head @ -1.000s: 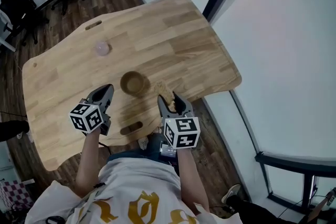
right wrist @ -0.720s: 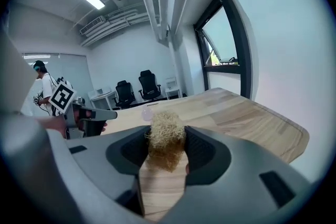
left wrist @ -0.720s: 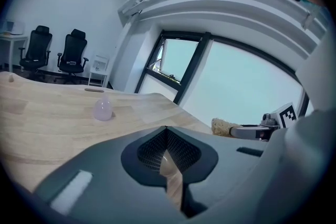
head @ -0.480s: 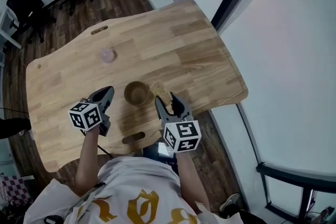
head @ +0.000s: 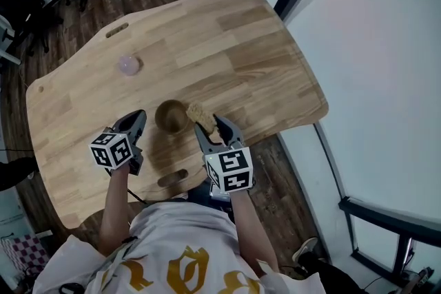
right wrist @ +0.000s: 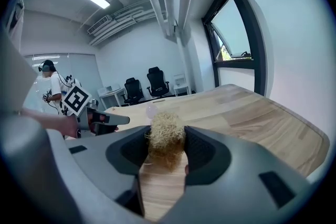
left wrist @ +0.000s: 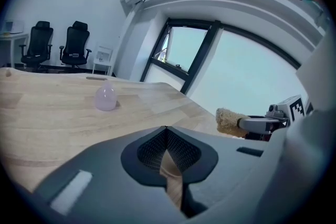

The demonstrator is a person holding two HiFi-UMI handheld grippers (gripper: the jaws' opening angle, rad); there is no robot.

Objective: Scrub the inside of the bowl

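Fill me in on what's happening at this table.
A person stands at a wooden table with a gripper in each hand. The right gripper is shut on a tan fibrous scrubber, held at the right edge of a small brown bowl, not down inside it. The left gripper is shut and empty, just left of the bowl. A pink egg-shaped object sits farther back. Scrubbing has not yet started.

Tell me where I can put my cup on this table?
The far half of the table, from the pink ball to the window-side edge, is bare. Crowded near the person: bowl, scrubber, left gripper, right gripper.
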